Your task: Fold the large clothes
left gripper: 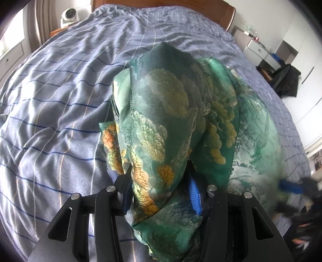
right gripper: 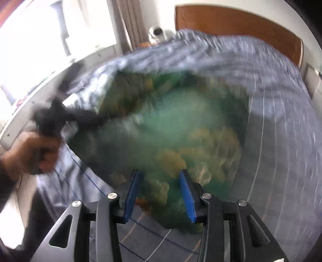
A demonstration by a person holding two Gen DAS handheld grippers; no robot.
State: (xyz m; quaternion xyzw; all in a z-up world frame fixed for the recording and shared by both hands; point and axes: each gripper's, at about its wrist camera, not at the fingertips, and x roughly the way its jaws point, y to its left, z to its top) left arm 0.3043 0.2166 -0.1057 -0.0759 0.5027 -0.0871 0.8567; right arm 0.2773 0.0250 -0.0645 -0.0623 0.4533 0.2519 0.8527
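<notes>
A large green garment (left gripper: 177,121) with yellow-orange floral print lies bunched on the bed. My left gripper (left gripper: 161,187) has a thick fold of it draped between and over its fingers, and looks closed on it. In the blurred right wrist view the garment (right gripper: 171,125) spreads ahead. My right gripper (right gripper: 161,193) has its blue pads (right gripper: 187,195) apart around the near edge of the cloth. The right gripper also shows as a blur in the left wrist view (left gripper: 297,187). The left gripper and the hand holding it appear at left in the right wrist view (right gripper: 52,121).
The bed is covered by a blue-grey checked duvet (left gripper: 60,100) with a wooden headboard (right gripper: 231,26) beyond. A white fan (left gripper: 69,15) stands at the far left. Drawers (left gripper: 259,50) and a dark chair (left gripper: 285,80) stand right of the bed.
</notes>
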